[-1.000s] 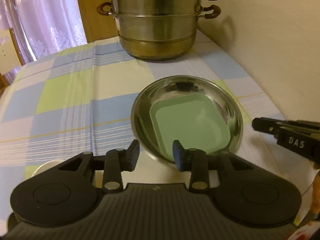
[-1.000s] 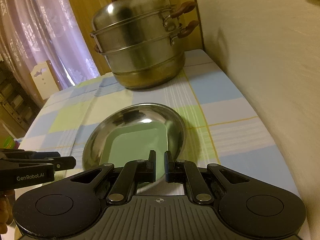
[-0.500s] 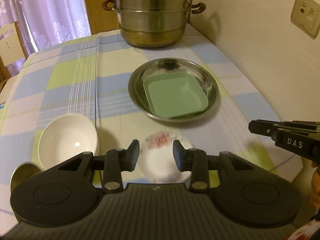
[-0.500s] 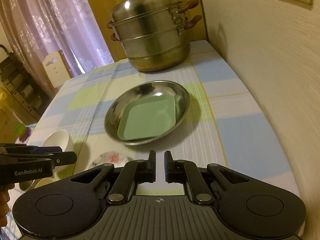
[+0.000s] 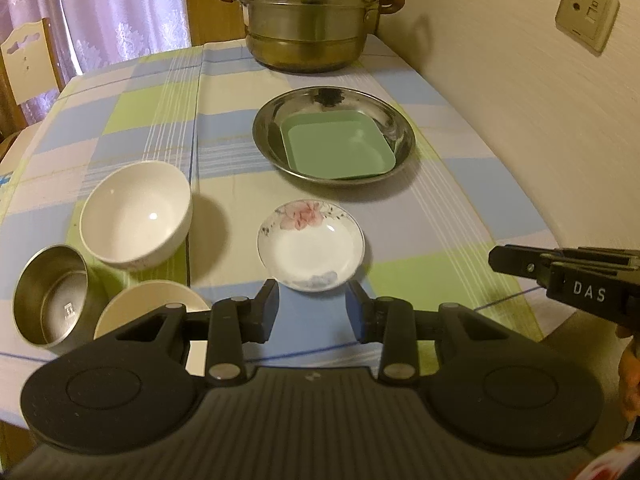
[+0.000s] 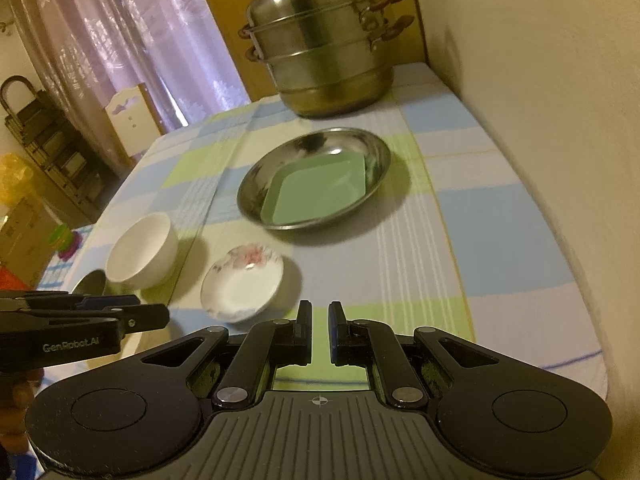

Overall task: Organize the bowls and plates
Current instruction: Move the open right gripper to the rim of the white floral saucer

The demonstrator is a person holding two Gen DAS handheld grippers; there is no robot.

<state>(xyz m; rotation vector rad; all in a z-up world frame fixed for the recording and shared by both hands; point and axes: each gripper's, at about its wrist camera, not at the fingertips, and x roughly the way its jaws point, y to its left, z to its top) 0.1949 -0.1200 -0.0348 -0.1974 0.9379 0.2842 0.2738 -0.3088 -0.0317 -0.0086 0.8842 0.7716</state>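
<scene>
The beige plate (image 5: 150,304) near the desk's front edge is half hidden behind the left claw (image 5: 313,308), so only its far rim shows. In the right wrist view the steel cup (image 6: 90,282) is mostly covered by the left claw's arm and that view is blurred. The steamer pot (image 5: 308,16) is cut off at the top in the left wrist view.

Against the frames of 1 second ago, both cameras now stand farther back from the pot: then only the steel dish (image 5: 334,104) and its green tray (image 5: 340,148) showed on the checked cloth, and now the white bowl (image 5: 136,214), the flowered saucer (image 5: 311,246), the steel cup and the beige plate have come into sight in front of them. The dish and tray lie where they did.

The green tray sits inside the steel dish, at the desk's (image 5: 460,184) middle toward the wall, and reaches the dish's near rim. Its long axis runs from the near right to the far left in the left wrist view, slightly skewed to the cloth's stripes. The saucer lies just in front of the dish, apart from it, its pink flower toward the far side. The white bowl stands left of the saucer, the steel cup just beside it.

The left claw is released, partly spread, with nothing between its fingers. The right claw (image 6: 319,322) is clenched on nothing, its fingers nearly meeting.
</scene>
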